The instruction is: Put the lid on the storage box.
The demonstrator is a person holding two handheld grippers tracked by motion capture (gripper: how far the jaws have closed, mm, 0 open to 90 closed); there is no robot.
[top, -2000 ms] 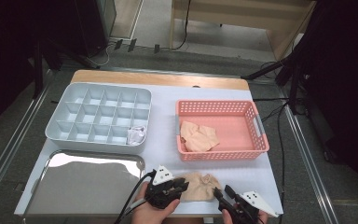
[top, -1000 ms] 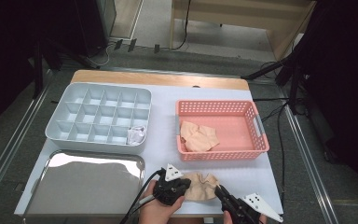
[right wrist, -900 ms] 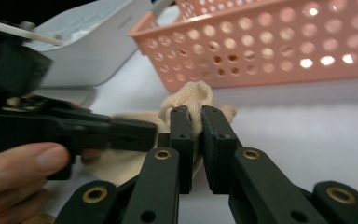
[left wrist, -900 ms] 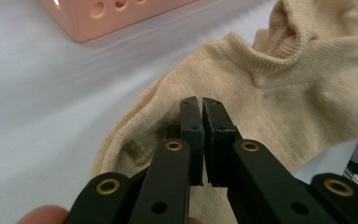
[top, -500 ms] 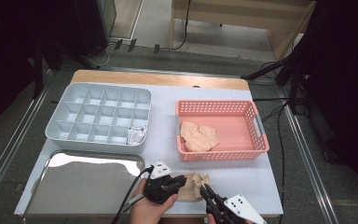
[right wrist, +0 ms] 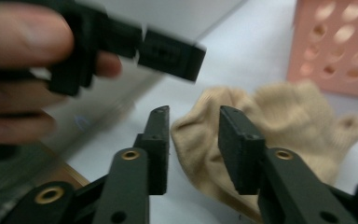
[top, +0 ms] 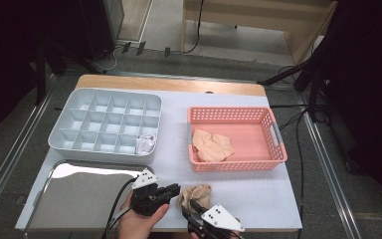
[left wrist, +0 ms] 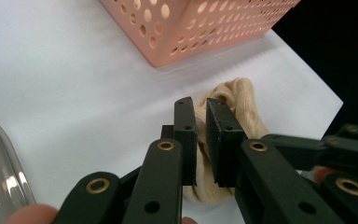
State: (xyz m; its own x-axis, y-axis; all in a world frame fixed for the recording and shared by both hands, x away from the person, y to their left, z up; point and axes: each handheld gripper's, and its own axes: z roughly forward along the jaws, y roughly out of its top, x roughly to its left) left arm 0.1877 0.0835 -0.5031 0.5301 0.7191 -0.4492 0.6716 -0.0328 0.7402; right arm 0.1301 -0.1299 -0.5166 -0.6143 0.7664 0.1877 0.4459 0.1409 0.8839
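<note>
Down at the near table edge, left gripper [left wrist: 200, 112] pinching the beige sock [left wrist: 242, 100], right gripper [right wrist: 193, 121] jaws just been opening, cloth between them unpressed, pink basket [top: 273, 159] nearby.

The beige sock [left wrist: 233, 100] lay partly hidden behind the left gripper [left wrist: 200, 109]; the hand [right wrist: 23, 70] opposite the right gripper [right wrist: 193, 121] was blurred
</note>
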